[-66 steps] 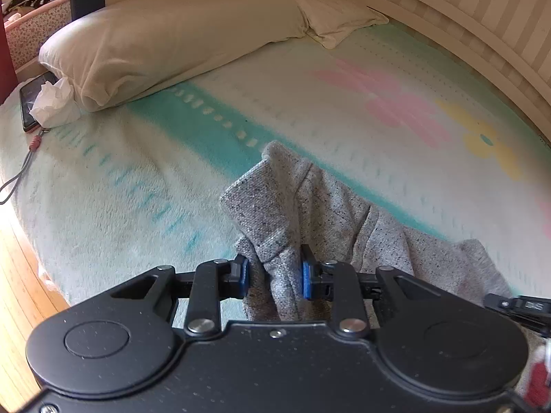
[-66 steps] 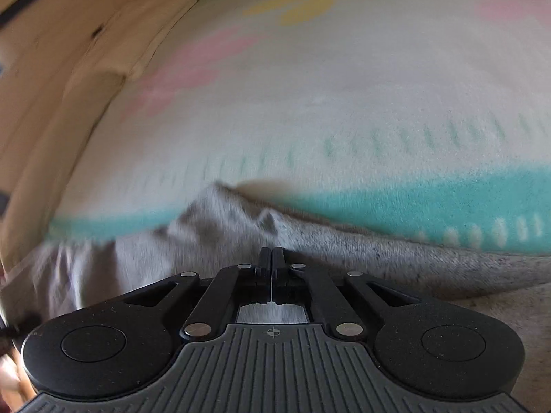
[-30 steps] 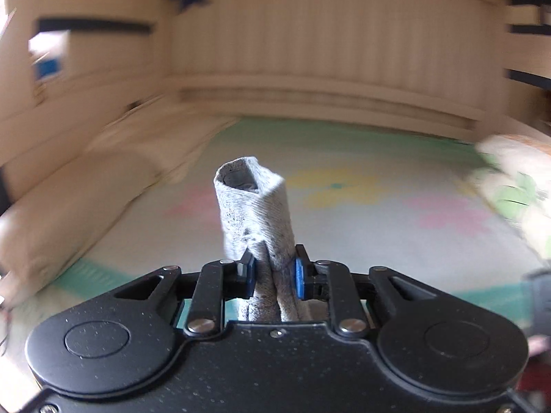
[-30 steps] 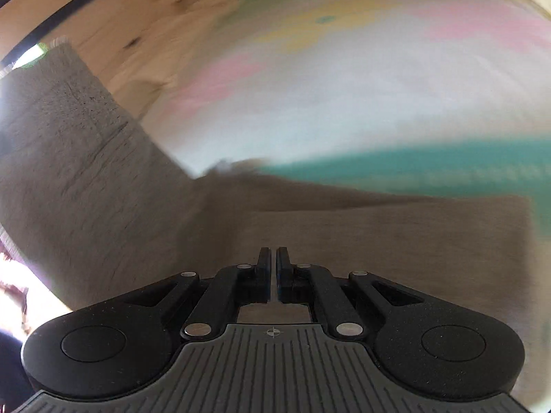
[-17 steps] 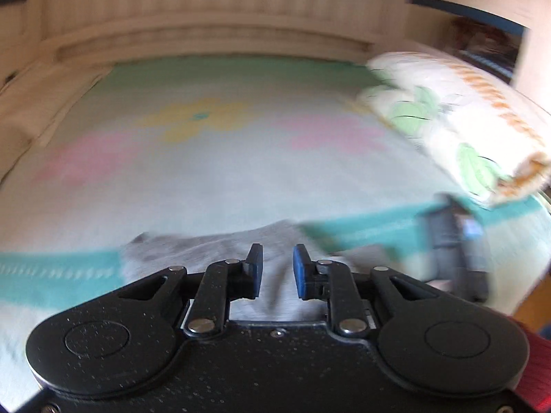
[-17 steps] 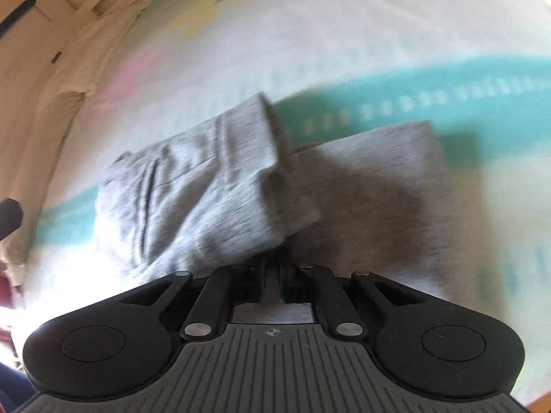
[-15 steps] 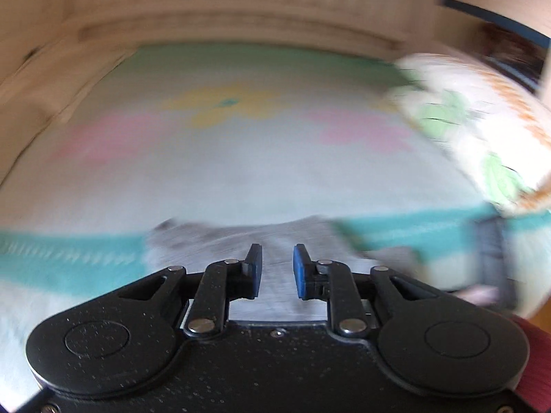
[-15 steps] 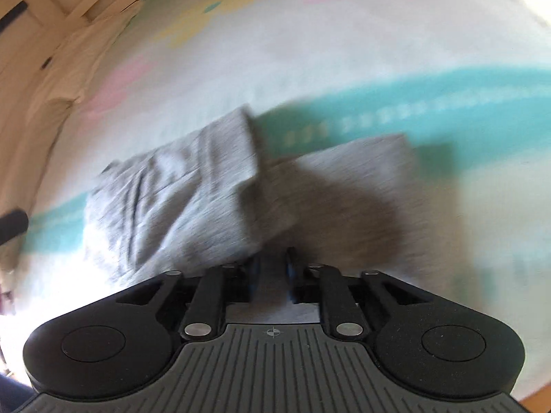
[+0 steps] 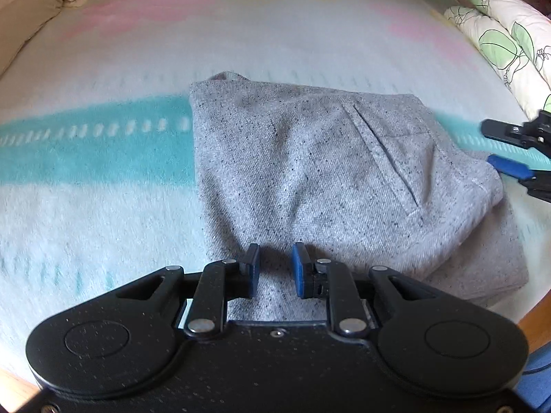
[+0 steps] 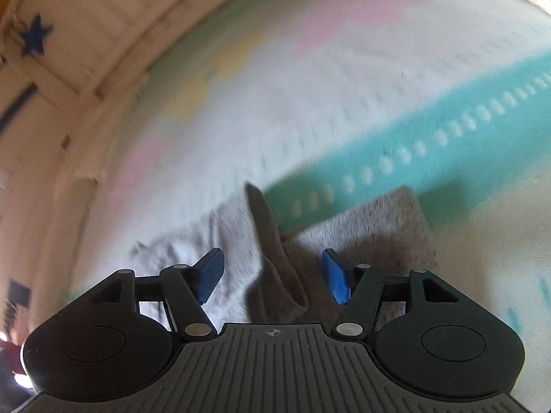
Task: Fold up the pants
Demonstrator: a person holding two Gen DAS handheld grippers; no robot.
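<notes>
**Desk:** What does the left wrist view show?

**Photographer:** Grey pants [image 9: 310, 172] lie folded into a compact stack on a pastel blanket [image 9: 103, 223], near the bed's front edge, likely so both hands can reach. The left gripper [image 9: 274, 270] tilts steeply down over the near edge of the stack. Cloth sits in the gap between its blue pads [image 9: 254, 268], but whether they pinch it cannot be told. The right gripper [image 9: 509, 151] pokes in at the stack's right side, beside a leaf-print pillow [image 9: 499, 34].

**Desk:** And the right wrist view?

**Photographer:** The right gripper [image 10: 272, 277] angles down at the bed, its jaws opening. An upright fold of the pants [image 10: 272, 241] stands between them, untouched by either pad, apparently just let go.
</notes>
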